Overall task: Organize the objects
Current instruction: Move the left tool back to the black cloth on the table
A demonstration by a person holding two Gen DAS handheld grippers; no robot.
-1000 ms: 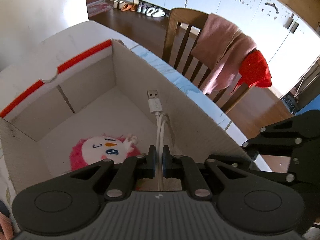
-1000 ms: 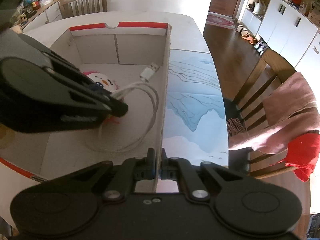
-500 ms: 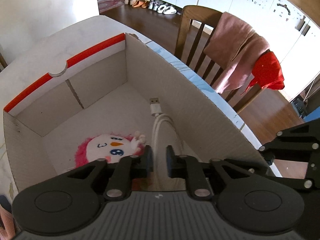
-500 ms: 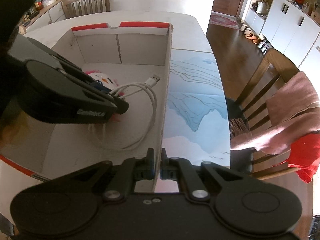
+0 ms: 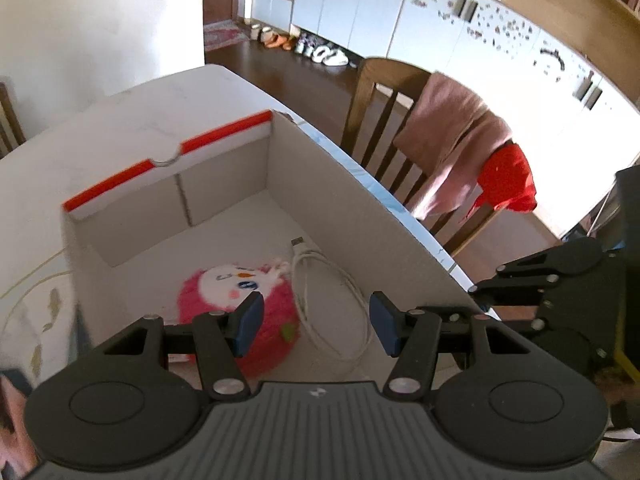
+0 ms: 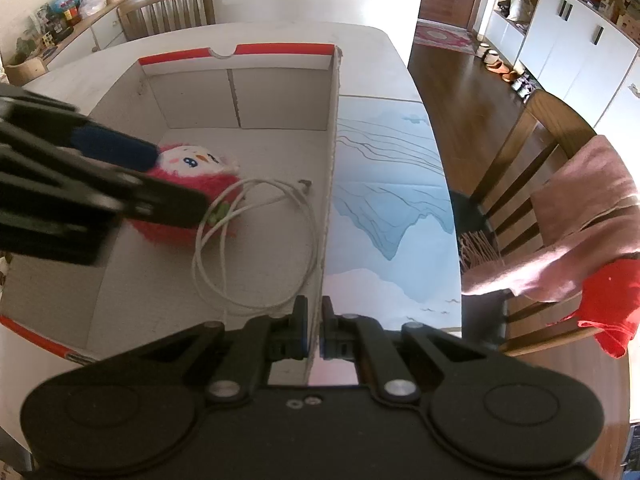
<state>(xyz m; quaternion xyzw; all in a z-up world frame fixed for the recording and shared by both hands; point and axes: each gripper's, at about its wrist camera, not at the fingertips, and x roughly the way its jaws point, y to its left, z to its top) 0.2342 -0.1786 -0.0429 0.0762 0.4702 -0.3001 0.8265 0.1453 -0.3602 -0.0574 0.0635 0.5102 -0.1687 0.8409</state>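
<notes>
Left tongs (image 5: 316,322) just opened, empty, above coiled white USB cable (image 5: 320,292) in white cardboard box (image 5: 360,216) (right tongs (image 6: 314,330) clenched on its near-right wall).

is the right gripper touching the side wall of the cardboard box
Touching. The right wrist view shows the right gripper with its jaws closed on the top edge of the cardboard box wall, one on each side.

The cardboard box (image 5: 372,216) is looked down into steeply from close above its near end by the left wrist view; its right wall (image 6: 330,184) is followed lengthwise by the right wrist view; the box interior, table (image 6: 280,34) and draped chair (image 6: 532,152) are shared.
</notes>
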